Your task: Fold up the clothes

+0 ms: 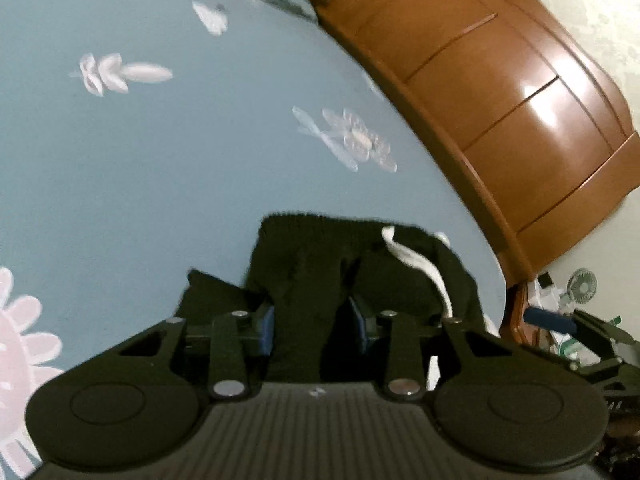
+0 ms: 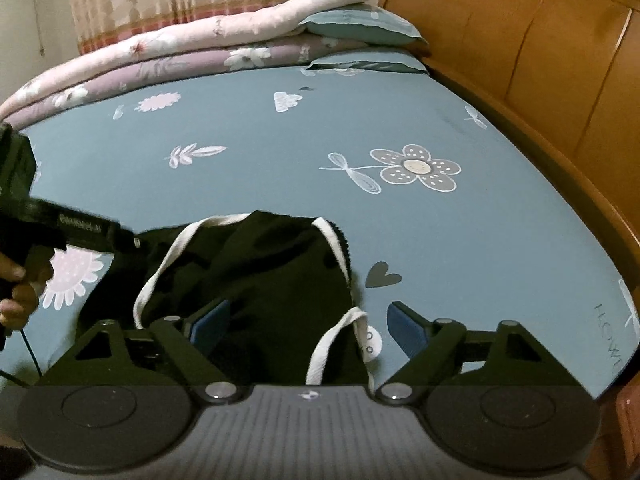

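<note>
A: In the left wrist view we see the left gripper (image 1: 316, 322) low in the centre of the frame, its blue pads closed on a fold of the black garment (image 1: 360, 272), which runs up between them.

B: In the right wrist view we see the right gripper (image 2: 308, 326) standing open, pads well apart; the garment (image 2: 248, 280) and its white drawstring (image 2: 328, 344) lie between them, untouched.

A: Only our right view shows the person's hand (image 2: 18, 292) at the left edge, around the other tool's handle.

B: And only there do we see the whole garment, bunched at lower centre on the blue bedsheet (image 2: 280, 152).

A: Beyond it the sheet lies bare toward the upper left of our view.

B: On the right the wooden headboard (image 1: 500, 92) bounds the bed; at the top of ours, folded quilts (image 2: 192, 48) and pillows (image 2: 360, 24) line the far edge.
</note>
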Tool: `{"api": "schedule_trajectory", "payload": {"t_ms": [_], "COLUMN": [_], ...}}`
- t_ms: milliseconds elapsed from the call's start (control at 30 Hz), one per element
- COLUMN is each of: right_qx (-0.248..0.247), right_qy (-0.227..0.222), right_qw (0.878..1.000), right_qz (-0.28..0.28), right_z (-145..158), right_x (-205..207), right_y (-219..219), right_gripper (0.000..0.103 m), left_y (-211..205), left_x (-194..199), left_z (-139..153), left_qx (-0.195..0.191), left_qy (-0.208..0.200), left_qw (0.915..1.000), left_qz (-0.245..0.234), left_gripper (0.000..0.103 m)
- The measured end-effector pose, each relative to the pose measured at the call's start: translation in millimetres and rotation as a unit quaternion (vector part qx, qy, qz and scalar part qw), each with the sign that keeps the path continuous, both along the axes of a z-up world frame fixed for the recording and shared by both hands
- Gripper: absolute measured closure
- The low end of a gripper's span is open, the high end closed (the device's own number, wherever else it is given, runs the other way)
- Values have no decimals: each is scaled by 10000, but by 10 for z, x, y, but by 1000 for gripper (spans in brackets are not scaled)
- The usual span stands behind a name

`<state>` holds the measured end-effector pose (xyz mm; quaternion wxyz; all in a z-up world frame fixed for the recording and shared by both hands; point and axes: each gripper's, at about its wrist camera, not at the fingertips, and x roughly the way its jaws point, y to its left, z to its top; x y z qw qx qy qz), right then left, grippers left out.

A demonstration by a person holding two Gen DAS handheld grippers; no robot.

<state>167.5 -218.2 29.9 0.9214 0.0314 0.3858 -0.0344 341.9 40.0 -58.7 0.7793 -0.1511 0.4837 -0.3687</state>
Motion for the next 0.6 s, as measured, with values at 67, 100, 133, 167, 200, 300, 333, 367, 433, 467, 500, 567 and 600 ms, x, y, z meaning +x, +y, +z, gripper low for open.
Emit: {"api": "schedule_trajectory", "payload": {"t_ms": [67, 100, 133, 167, 200, 300, 333, 367, 433, 467, 500, 567, 600], "right_qx": [90, 135, 180, 209, 281, 520, 613, 701, 876, 962, 1052, 1255, 1344], "right_qy": [-37, -54, -71, -88, -103, -145, -156, -143, -111, -93, -64, -10, 8], "right_qw": [9999, 9998, 9996, 9994, 9991, 9974, 9966, 9957, 9934, 9921, 9909, 9873, 9854], "right_qz": [69, 140, 212, 255, 310, 475, 529, 595, 732, 803, 840, 972, 1044], "right_z": [-22, -30, -39, -48, -61, -107, -126, -154, -212, -243, -266, -306, -315], "right_x": [21, 37, 53, 72, 95, 161, 182, 205, 246, 263, 275, 294, 296], "right_y": [-53, -74, -96, -123, -163, -288, -333, -377, -463, -506, -543, -613, -638], "right_gripper": [14, 14, 14, 14, 14, 14, 14, 14, 14, 14, 14, 14, 14], "left_y": [-28, -45, -54, -74, -93, -126, -127, -120, -103, -94, -86, -68, -52], "left_x": [18, 18, -13, -46, -77, -127, -131, -139, -166, -185, -206, -257, -292], "left_z": [-43, -45, 1, 66, 133, 362, 448, 538, 698, 771, 838, 899, 897], "left_qx": [27, 64, 148, 258, 366, 688, 784, 857, 1052, 1158, 1267, 1525, 1665], "left_qy": [121, 120, -17, -183, -348, -814, -960, -1102, -1304, -1391, -1465, -1475, -1440], "left_qw": [9999, 9999, 9998, 9994, 9986, 9937, 9912, 9884, 9825, 9793, 9760, 9711, 9691], "left_qz": [49, 80, 95, 116, 144, 353, 461, 590, 819, 909, 992, 1097, 1116], "left_gripper": [70, 81, 89, 94, 95, 95, 96, 96, 96, 96, 96, 96, 96]}}
